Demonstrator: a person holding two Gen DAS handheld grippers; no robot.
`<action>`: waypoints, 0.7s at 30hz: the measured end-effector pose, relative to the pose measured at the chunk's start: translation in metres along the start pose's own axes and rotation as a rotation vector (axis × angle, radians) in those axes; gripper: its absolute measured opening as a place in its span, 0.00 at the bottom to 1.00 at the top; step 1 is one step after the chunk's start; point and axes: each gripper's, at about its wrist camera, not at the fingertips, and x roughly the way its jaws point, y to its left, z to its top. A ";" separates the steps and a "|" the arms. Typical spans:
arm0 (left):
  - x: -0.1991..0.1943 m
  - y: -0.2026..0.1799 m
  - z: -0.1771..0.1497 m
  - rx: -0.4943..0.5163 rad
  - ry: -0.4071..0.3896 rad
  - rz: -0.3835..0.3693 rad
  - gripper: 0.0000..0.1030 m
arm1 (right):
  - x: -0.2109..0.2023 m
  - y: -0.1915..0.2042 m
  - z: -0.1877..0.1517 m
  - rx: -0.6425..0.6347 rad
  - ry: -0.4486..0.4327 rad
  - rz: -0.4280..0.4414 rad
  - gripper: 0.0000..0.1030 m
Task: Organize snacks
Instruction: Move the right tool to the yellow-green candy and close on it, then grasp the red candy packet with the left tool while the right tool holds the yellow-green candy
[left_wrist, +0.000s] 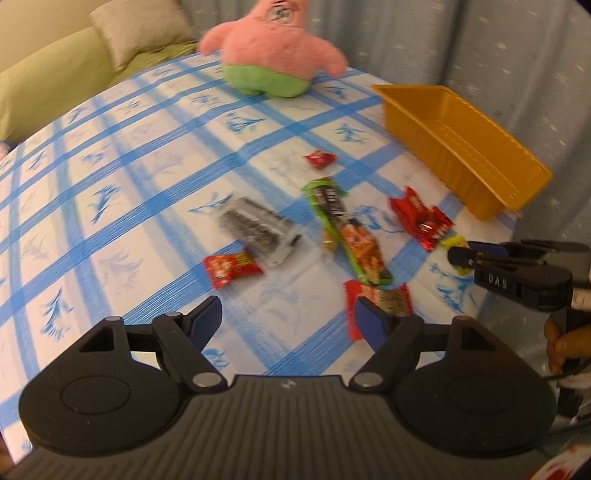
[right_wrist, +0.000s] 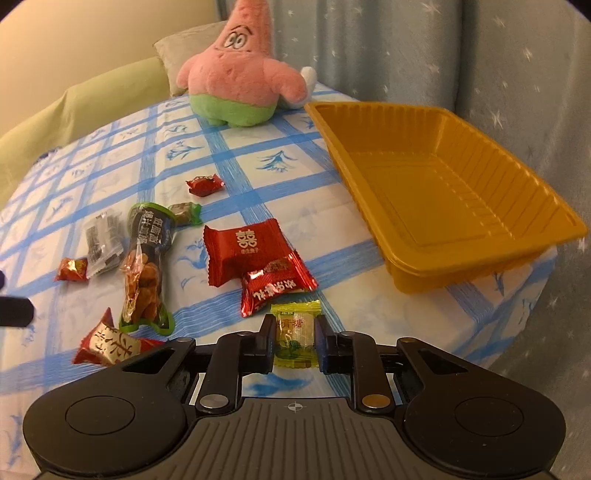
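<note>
My right gripper (right_wrist: 294, 322) is shut on a small yellow candy (right_wrist: 295, 339) near the table's front edge; the same gripper (left_wrist: 458, 256) shows at the right of the left wrist view. An empty orange tray (right_wrist: 461, 273) (left_wrist: 461, 173) stands to the right. My left gripper (left_wrist: 288, 314) hangs open over the checked cloth, holding nothing, with a red-and-white packet (left_wrist: 376, 299) (right_wrist: 110, 343) by its right finger. Scattered ahead lie a long green nut pack (left_wrist: 347, 229) (right_wrist: 146, 258), a red square packet (right_wrist: 242, 251), a red foil packet (right_wrist: 277, 288) and a clear dark packet (left_wrist: 258, 229).
A pink plush star (right_wrist: 236, 81) (left_wrist: 273, 55) sits at the table's far side. Small red candies (left_wrist: 319, 159) (left_wrist: 229, 267) lie among the snacks. A green sofa (left_wrist: 44, 85) and a curtain (right_wrist: 406, 44) stand behind. A person's hand (left_wrist: 561, 343) grips the right tool's handle.
</note>
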 end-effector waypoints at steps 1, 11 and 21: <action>0.001 -0.004 0.000 0.026 -0.005 -0.009 0.74 | -0.004 -0.004 0.001 0.018 0.000 0.008 0.21; 0.023 -0.050 -0.007 0.306 -0.031 -0.044 0.72 | -0.034 -0.027 0.001 0.122 -0.016 0.053 0.21; 0.046 -0.070 -0.011 0.441 -0.026 -0.046 0.64 | -0.048 -0.037 -0.006 0.166 -0.013 0.057 0.21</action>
